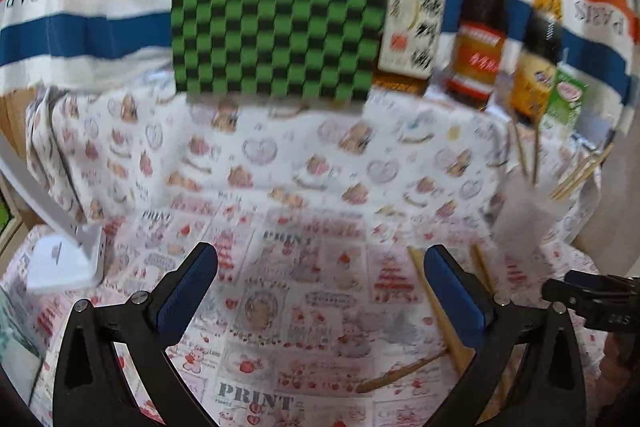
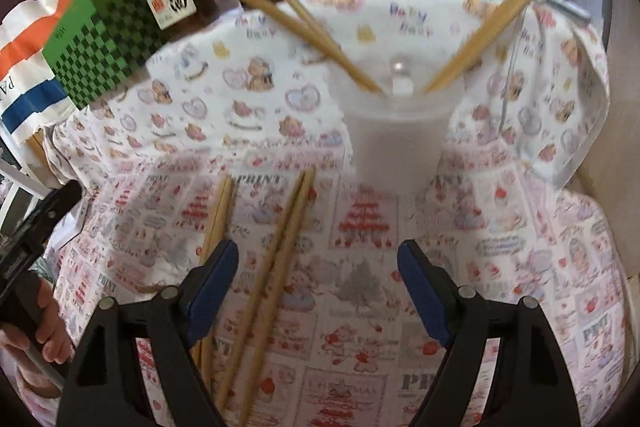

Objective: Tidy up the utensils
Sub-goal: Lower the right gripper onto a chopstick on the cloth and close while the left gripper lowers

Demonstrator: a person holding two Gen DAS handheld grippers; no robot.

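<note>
My right gripper (image 2: 320,287) is open above the patterned tablecloth. A pair of wooden chopsticks (image 2: 272,275) lies on the cloth between its fingers, nearer the left one and untouched. A second pair (image 2: 218,215) runs under that left finger. Behind them stands a translucent cup (image 2: 400,131) with several chopsticks (image 2: 288,23) leaning in it. My left gripper (image 1: 320,287) is open over bare cloth with nothing between its fingers. Loose chopsticks (image 1: 436,311) and a thin wooden utensil (image 1: 400,373) lie by its right finger. The cup (image 1: 524,215) stands further right.
A green checkered box (image 1: 276,23) and sauce bottles (image 1: 480,39) line the back, with a green carton (image 1: 564,99) beside them. A white object (image 1: 68,259) sits at the left. A person's hand (image 2: 48,327) holds the left gripper (image 2: 36,223).
</note>
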